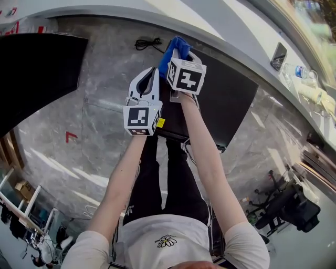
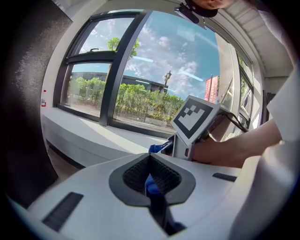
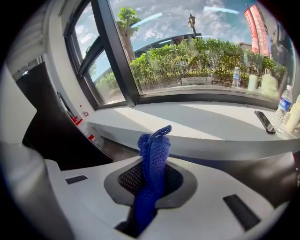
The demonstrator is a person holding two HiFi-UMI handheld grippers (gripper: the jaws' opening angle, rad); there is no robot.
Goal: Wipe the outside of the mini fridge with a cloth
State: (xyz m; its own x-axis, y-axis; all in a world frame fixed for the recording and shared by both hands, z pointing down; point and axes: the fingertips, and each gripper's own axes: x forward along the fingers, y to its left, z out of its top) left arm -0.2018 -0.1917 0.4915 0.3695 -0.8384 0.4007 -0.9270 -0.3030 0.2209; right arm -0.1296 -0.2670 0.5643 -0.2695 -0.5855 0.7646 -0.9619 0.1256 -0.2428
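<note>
The black mini fridge (image 1: 231,102) stands on the marble floor below my outstretched arms in the head view. A blue knitted cloth (image 1: 176,48) bunches over its far top edge. My right gripper (image 1: 181,55) is shut on that cloth; in the right gripper view the cloth (image 3: 154,150) stands up from between the closed jaws of the right gripper (image 3: 152,180). My left gripper (image 1: 151,73) is just left of it with the jaws together. In the left gripper view, a small blue bit of cloth (image 2: 150,186) is pinched in the left gripper (image 2: 150,176), and more cloth (image 2: 159,148) shows beyond.
A white curved window ledge (image 1: 157,16) runs behind the fridge, with a phone (image 1: 279,55) and a water bottle (image 1: 302,71) on it. A black cable (image 1: 148,43) lies on the floor. A large black slab (image 1: 37,73) is at left, an office chair (image 1: 286,205) at right.
</note>
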